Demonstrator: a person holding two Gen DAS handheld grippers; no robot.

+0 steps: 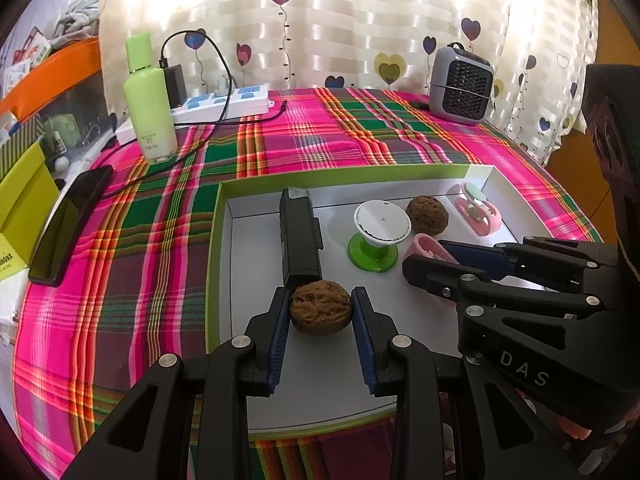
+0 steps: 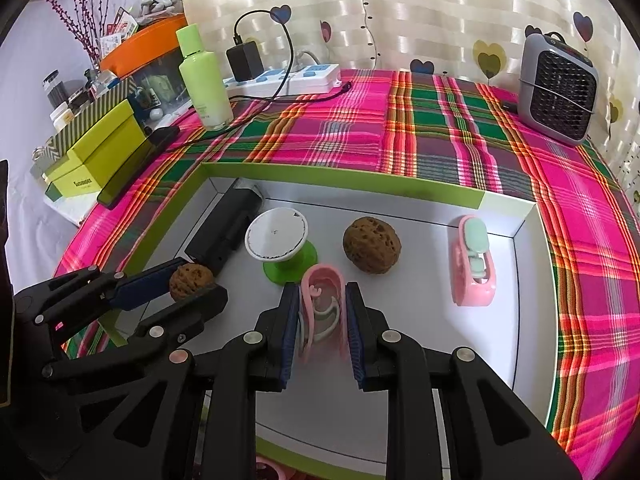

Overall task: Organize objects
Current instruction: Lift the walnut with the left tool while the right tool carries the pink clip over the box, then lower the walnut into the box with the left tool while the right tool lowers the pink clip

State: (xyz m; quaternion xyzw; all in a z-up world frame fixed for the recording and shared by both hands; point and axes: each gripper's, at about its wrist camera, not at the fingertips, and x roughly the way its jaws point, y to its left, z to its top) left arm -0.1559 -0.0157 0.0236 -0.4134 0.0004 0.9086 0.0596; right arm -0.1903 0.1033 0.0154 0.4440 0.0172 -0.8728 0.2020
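Brown walnut and pink clip rest in tray.

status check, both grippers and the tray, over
Left gripper shut on walnut. Right gripper shut on pink clip. Both inside tray. Nothing blocking.

Setting: a home, as I read it from both wrist cameras; likely a bedroom or living corner.

- Curtain: cream striped fabric printed with hearts on stems, daylight behind it.
- Plaid cloth: pink, green and orange, spread over the table.
- Power strip: white with blue sockets, a black charger plugged in, its cable trailing over the cloth.
- Green lotion bottle, upright near the strip.
- Small grey desk heater at the far right.
- Phone lying at the table's left edge.
- Yellow-green boxes, an orange bin and small jars crowded beside the table, with decorative pink twigs against a white wall.
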